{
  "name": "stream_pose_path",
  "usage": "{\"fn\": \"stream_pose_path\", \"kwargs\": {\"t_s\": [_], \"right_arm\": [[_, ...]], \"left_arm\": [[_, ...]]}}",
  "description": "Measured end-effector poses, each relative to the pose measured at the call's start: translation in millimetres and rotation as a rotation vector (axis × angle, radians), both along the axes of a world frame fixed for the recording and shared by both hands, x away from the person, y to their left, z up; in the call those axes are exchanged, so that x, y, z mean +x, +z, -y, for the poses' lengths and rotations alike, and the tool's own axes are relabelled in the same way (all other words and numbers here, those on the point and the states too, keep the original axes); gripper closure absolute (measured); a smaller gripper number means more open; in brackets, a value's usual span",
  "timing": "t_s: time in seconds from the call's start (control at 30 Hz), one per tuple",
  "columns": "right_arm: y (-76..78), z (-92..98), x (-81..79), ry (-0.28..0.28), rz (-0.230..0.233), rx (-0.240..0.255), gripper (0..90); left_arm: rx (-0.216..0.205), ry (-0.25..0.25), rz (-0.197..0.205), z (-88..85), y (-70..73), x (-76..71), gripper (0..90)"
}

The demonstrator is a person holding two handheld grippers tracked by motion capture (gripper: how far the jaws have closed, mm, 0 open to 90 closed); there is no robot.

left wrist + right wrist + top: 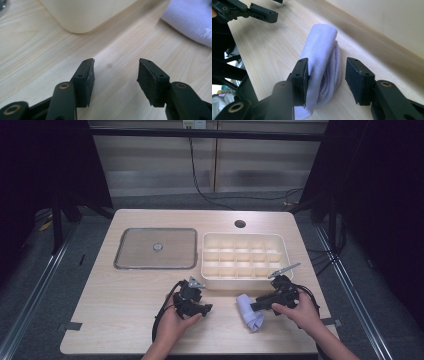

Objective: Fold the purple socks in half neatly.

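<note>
Inspection, current state. Rolled lilac cloth (250, 312) lies on surface (125, 310), near side, right of centre, just in front of cream divided tray (243, 256). Right hand-held gripper (325, 75) straddles it: jaws approx. half wide, one pad touching fabric, other pad clear, so no grip as yet. Left hand-held gripper (115, 76) is empty, jaws apart over bare wood, cloth off to its right. Tray compartments look empty. Judgement: rolling appears done; pickup and placing into tray appear outstanding. Grey mat (155, 248) far left, unused.
</note>
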State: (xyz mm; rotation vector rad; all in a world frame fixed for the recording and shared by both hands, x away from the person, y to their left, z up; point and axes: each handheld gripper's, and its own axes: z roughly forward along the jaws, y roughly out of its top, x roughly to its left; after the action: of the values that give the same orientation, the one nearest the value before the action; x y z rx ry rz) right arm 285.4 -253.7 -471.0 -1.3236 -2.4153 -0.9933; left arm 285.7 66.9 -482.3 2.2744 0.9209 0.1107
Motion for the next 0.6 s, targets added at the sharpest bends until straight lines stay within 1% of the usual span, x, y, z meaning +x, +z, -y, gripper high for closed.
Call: {"fn": "stream_pose_path", "kwargs": {"t_s": [0.07, 0.1, 0.2, 0.27, 0.33, 0.4, 0.43, 0.47, 0.5, 0.53, 0.6], "right_arm": [[-0.2, 1.1, 0.6, -0.003, -0.016, 0.001, 52.9], [-0.7, 1.1, 0.6, -0.009, -0.017, 0.004, 52.9], [-0.8, 2.4, 0.6, -0.015, -0.032, -0.005, 52.3], [-1.0, 3.2, 0.8, -0.02, -0.045, 0.005, 52.3], [-1.2, 3.7, 1.2, -0.019, -0.051, 0.002, 52.1], [-1.5, 4.1, 1.8, -0.021, -0.062, 0.0, 52.1], [-1.5, 4.4, 2.1, -0.02, -0.067, 0.0, 52.1], [-1.8, 4.3, 2.3, -0.023, -0.069, 0.0, 52.1], [-2.0, 4.2, 2.6, -0.028, -0.078, 0.002, 52.1], [-2.1, 4.0, 3.1, -0.028, -0.084, 0.001, 52.1], [-2.1, 4.2, 4.2, -0.019, -0.09, -0.001, 52.1]], "left_arm": [[-0.004, 0.0, 0.012, -1.9, -1.0, 0.1, 44.0], [0.006, 0.0, 0.014, -3.5, -0.8, 0.5, 43.7], [-0.001, 0.005, 0.026, -5.4, -2.1, 1.2, 41.2], [-0.001, 0.005, 0.027, -6.0, -2.4, 1.2, 40.1], [0.007, 0.001, 0.036, -7.0, -2.7, 1.6, 38.8], [0.003, 0.005, 0.045, -8.3, -2.6, 1.6, 38.0], [0.003, -0.005, 0.048, -9.4, -2.5, 2.3, 37.5], [0.003, 0.004, 0.05, -10.3, -2.3, 2.1, 37.1], [0.004, 0.001, 0.051, -11.3, -2.2, 2.4, 36.6], [0.008, 0.008, 0.059, -11.9, -2.2, 2.3, 36.0], [0.006, 0.002, 0.06, -13.9, -2.5, 2.6, 35.4]]}}
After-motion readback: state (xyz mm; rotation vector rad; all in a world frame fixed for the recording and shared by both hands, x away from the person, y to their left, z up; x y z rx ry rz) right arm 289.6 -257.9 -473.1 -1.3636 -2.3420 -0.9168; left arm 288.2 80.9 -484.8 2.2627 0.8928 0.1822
